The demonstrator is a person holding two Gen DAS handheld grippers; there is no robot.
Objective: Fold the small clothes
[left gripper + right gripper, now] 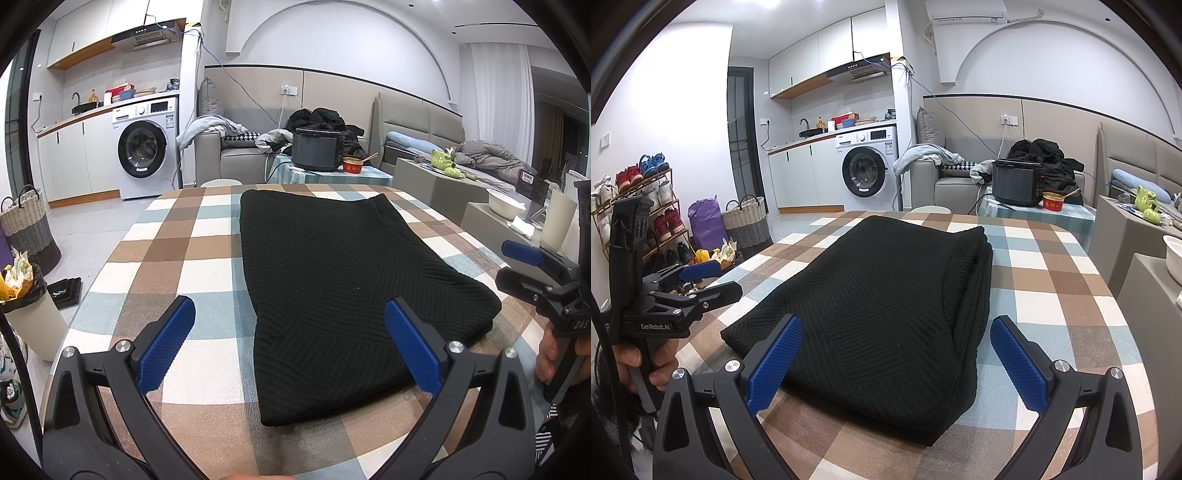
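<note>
Garment: black ribbed knit (332, 280), folded, centre frame on checked tablecloth (184, 258).
Handling: likely soft, thick, fairly light; pinch near corners.
Left gripper (288, 343): spread, empty.
Right gripper (897, 362): spread, empty.

One folded black ribbed knit garment (343, 280) lies on one brown, white and blue checked tablecloth (184, 258). Two black grippers with blue pads: left gripper (290, 345), right gripper (897, 363). One white front-loading washing machine (866, 170). One woven two-tone basket (746, 225). Perhaps eight shoes on the rack (646, 206).
</note>
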